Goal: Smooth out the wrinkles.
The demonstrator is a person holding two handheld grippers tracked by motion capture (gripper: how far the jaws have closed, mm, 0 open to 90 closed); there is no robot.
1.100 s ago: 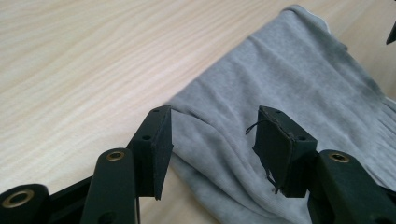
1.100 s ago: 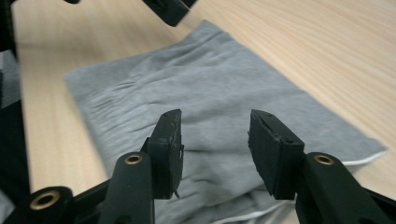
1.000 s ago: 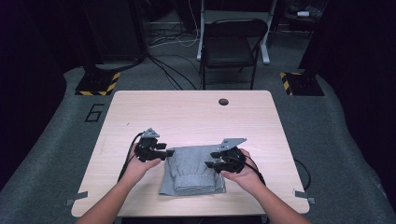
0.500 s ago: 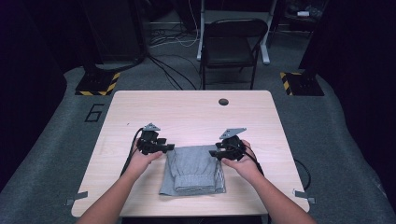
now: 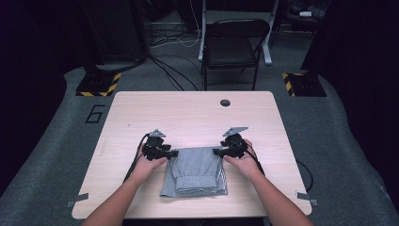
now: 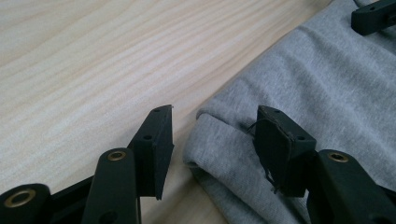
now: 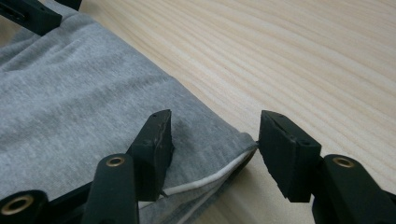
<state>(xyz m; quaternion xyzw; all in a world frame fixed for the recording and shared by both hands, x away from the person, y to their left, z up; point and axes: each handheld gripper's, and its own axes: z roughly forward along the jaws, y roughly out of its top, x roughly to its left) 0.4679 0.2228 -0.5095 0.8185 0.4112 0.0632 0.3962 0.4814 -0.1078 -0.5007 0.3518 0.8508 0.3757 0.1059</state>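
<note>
A folded grey garment [image 5: 195, 172] lies on the near half of the wooden table [image 5: 188, 113]. My left gripper [image 5: 175, 153] is at its far left corner. In the left gripper view, the left gripper [image 6: 212, 135] is open and the rolled corner of the garment [image 6: 327, 93] lies between the jaws; they have just been closing a little. My right gripper [image 5: 215, 151] is at the far right corner. In the right gripper view, the right gripper [image 7: 212, 135] is open over the garment [image 7: 70, 107] edge with its white seam; its jaws have just been opening.
A round cable hole [image 5: 225, 102] sits near the table's far edge. A black folding chair [image 5: 235, 44] stands beyond the table, with cables on the floor. Each gripper's cable trails back along the forearm toward the near edge.
The right gripper has moved from above the garment's middle out to its far right corner and lower. The left gripper has sunk slightly at the far left corner.
</note>
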